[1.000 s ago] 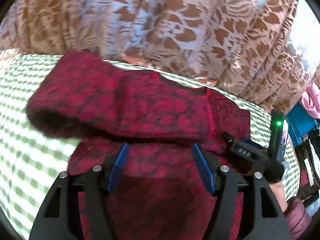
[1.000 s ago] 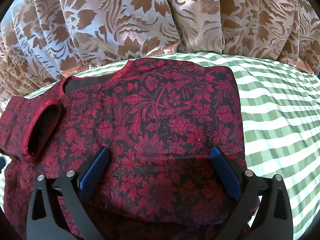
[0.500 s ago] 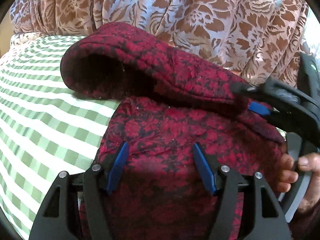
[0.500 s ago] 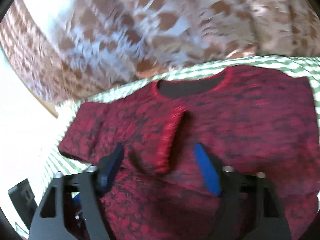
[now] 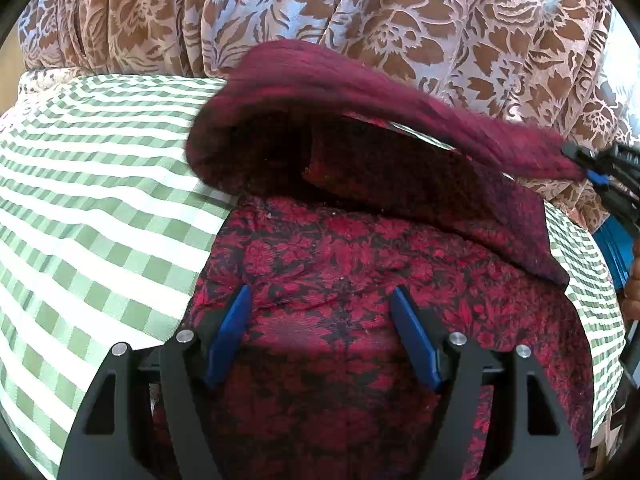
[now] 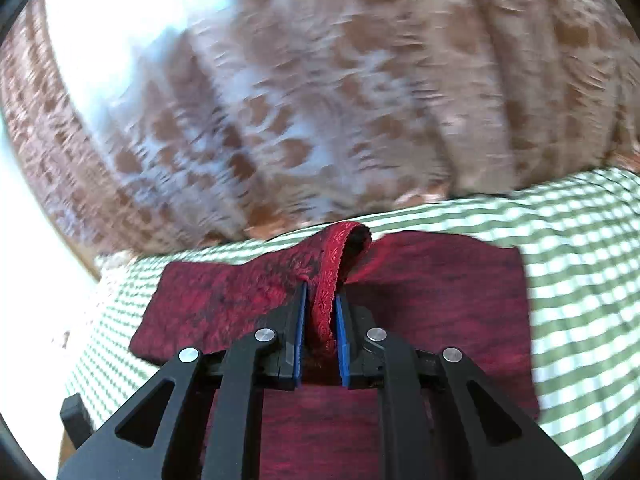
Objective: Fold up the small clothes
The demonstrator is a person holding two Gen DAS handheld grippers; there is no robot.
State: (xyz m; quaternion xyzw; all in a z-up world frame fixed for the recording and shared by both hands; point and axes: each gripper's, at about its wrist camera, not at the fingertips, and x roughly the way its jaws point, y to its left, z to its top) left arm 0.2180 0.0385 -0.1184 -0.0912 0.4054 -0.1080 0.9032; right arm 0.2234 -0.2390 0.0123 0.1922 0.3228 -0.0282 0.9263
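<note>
A small dark red floral garment (image 5: 360, 264) lies on a green-and-white checked cloth (image 5: 100, 200). My left gripper (image 5: 320, 289) hovers low over its flat near part, jaws opening, with only flat fabric under and between the blue pads and nothing pinched. In the right wrist view my right gripper (image 6: 322, 292) is shut on a red-trimmed edge (image 6: 340, 248) of the garment (image 6: 440, 280), which stands up between the pads. The left wrist view shows that gripper (image 5: 600, 176) at the right, holding the far part (image 5: 360, 92) lifted in an arch above the rest.
A brown and pale floral curtain (image 5: 360, 8) hangs just behind the checked surface (image 6: 580, 240). At the right edge of the left wrist view are a person's hand (image 5: 632, 292) and a blue item (image 5: 612, 248). Bare checked cloth spreads to the left of the garment.
My right gripper went from wide open over the flat garment to shut on its trimmed edge and rose, pulling the far part up. The left gripper sank slightly closer to the fabric.
</note>
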